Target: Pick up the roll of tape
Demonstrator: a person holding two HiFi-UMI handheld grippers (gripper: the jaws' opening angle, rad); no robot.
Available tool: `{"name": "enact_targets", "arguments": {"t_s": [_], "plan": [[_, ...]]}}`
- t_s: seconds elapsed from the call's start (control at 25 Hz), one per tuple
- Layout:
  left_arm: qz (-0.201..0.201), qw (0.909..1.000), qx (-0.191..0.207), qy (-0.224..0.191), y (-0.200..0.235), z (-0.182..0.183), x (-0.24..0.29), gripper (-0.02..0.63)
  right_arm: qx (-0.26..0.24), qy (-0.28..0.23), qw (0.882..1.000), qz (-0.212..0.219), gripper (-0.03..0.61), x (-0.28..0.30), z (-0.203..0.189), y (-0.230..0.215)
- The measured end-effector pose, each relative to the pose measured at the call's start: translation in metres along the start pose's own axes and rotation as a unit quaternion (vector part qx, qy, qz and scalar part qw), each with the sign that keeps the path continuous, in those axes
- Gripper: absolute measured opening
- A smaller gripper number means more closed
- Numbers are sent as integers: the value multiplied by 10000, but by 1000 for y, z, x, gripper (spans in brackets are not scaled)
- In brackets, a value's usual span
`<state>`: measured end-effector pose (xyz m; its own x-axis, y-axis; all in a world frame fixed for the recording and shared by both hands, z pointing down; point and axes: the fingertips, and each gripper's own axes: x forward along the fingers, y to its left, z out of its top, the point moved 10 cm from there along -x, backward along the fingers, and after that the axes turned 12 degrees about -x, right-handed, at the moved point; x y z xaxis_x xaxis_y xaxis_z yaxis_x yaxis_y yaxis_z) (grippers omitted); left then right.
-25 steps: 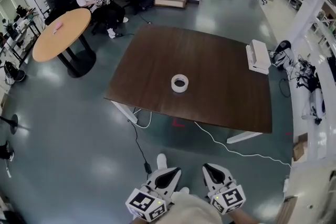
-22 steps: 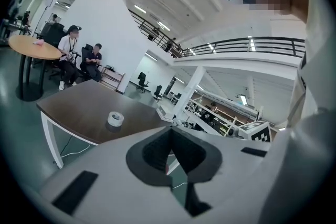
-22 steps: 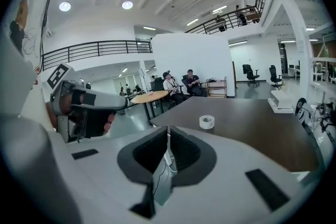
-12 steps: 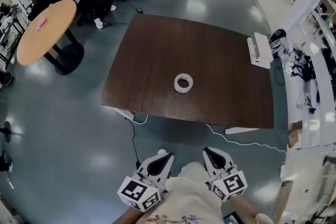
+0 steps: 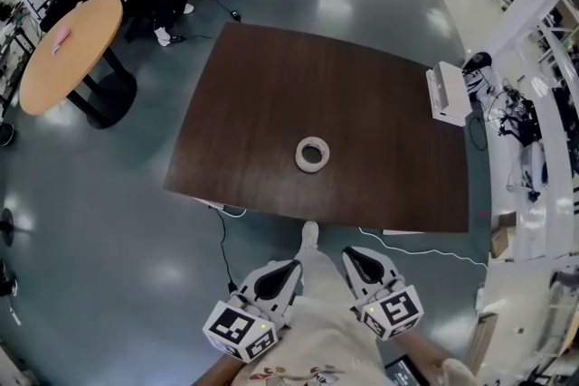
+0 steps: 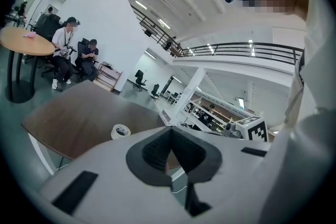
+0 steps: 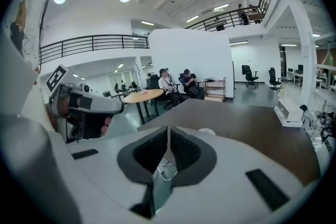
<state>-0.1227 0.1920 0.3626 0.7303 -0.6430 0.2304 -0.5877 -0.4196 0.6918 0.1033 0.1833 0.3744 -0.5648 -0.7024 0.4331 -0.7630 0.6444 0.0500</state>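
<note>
Head view has our left gripper (image 5: 282, 271) short of the near edge of the table (image 5: 253, 95), jaws pressed together on nothing. We should part one pair of jaws before reaching over that edge. The roll of tape (image 5: 312, 154) lies flat near the table's middle, bare wood all round. Our right gripper (image 5: 355, 259) is likewise closed and empty. The white box (image 5: 446, 92) at the right edge sits well apart.

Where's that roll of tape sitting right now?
In the head view, the roll of tape lies near the middle of the dark table, left of the white box at its right edge.
</note>
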Motion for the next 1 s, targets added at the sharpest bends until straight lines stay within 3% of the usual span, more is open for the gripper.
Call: {"name": "enact_targets", "arguments": {"t_s": [0.4,0.6,0.8,1.0], "plan": [[610,9979,193,87,18,56,117,5,-111,-17,9988,472,12,69,13,-133],[957,9952,157,128,27,70,175,6,-171,138,9961,858,74,103,11,-194],[1384,9903,29,156,43,77,209,5,-334,344,9919,1174,75,140,9,-231],[1540,9879,-19,204,58,87,223,5,-781,722,9854,1331,83,174,9,-241]]}}
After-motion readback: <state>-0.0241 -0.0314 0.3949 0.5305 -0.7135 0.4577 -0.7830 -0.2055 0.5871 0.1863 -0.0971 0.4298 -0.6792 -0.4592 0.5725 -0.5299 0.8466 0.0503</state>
